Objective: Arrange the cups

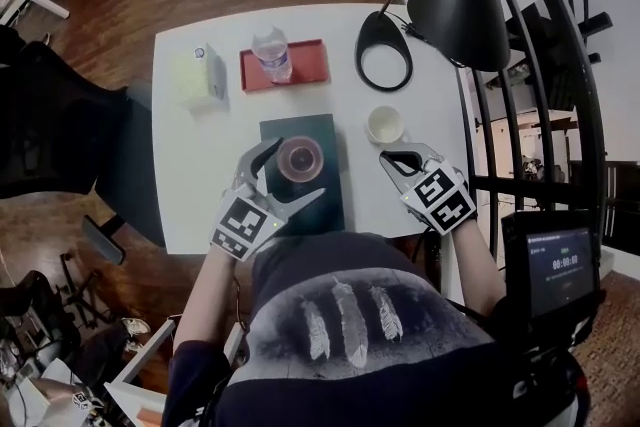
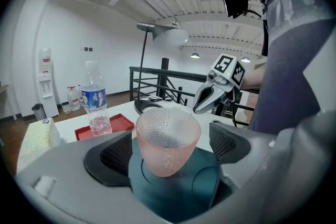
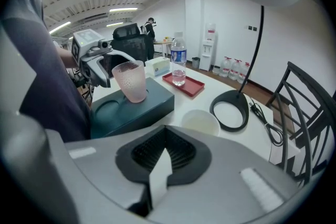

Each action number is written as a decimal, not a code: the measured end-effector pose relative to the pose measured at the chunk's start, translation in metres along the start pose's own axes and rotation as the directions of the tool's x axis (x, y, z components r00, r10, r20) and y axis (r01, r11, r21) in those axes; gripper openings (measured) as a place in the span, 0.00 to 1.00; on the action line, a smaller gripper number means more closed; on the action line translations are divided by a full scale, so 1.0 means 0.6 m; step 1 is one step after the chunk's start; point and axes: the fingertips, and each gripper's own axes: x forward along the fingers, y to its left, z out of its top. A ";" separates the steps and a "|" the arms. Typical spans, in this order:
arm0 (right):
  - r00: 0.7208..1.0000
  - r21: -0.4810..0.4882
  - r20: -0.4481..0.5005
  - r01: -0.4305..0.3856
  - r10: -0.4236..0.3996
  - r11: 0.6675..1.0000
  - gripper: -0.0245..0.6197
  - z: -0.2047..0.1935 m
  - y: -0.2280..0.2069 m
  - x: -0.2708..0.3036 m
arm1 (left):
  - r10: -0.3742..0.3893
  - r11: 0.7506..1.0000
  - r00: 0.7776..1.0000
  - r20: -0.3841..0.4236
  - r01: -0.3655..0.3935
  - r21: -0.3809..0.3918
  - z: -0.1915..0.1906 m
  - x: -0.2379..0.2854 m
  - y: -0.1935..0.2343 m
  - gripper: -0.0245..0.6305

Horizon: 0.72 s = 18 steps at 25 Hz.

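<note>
A pink dimpled cup point(image 1: 300, 158) stands in the far round recess of a dark green block point(image 1: 322, 213). My left gripper point(image 1: 297, 169) reaches around it, open wide. In the left gripper view the cup point(image 2: 168, 139) sits between the two pads point(image 2: 118, 153) with a narrow gap on each side. The block's nearer recess point(image 3: 107, 107) holds nothing. A white cup point(image 1: 385, 124) stands on the table right of the block. Just in front of it rests my right gripper point(image 1: 398, 158), shut and holding nothing; in its own view the cup point(image 3: 200, 123) lies beyond the closed pads point(image 3: 165, 152).
A desk lamp's ring base point(image 1: 384, 55) and its cord lie behind the white cup. A red tray point(image 1: 310, 65) with a water bottle point(image 1: 272, 53) and a tissue pack point(image 1: 198, 75) stand at the table's back. A black railing point(image 1: 540, 115) runs along the right.
</note>
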 end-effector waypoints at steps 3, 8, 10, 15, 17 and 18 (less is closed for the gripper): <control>1.000 -0.005 -0.008 0.009 -0.009 1.000 0.05 -0.005 0.000 0.002 | 0.015 1.000 0.999 0.046 -0.015 -0.005 0.022 -0.027 0.005 0.76; 1.000 0.000 -0.005 0.015 -0.015 1.000 0.05 -0.003 -0.009 -0.007 | 0.043 0.998 0.983 0.180 -0.033 -0.057 0.093 -0.082 0.008 0.76; 1.000 0.007 0.003 0.021 -0.021 1.000 0.05 -0.001 -0.011 -0.014 | 0.063 0.993 0.959 0.275 -0.035 -0.109 0.141 -0.116 0.007 0.75; 0.999 0.015 0.016 0.028 -0.028 0.999 0.05 0.000 -0.011 -0.014 | 0.090 0.993 0.887 0.453 -0.042 -0.115 0.216 -0.184 0.013 0.29; 0.999 -0.002 0.019 0.031 -0.031 1.000 0.05 0.001 -0.007 -0.016 | 0.086 0.991 0.869 0.488 -0.022 -0.135 0.224 -0.196 0.012 0.06; 0.999 -0.014 0.019 0.033 -0.032 0.999 0.05 0.001 -0.003 -0.018 | 0.076 0.988 0.866 0.495 0.001 -0.154 0.223 -0.198 0.008 0.06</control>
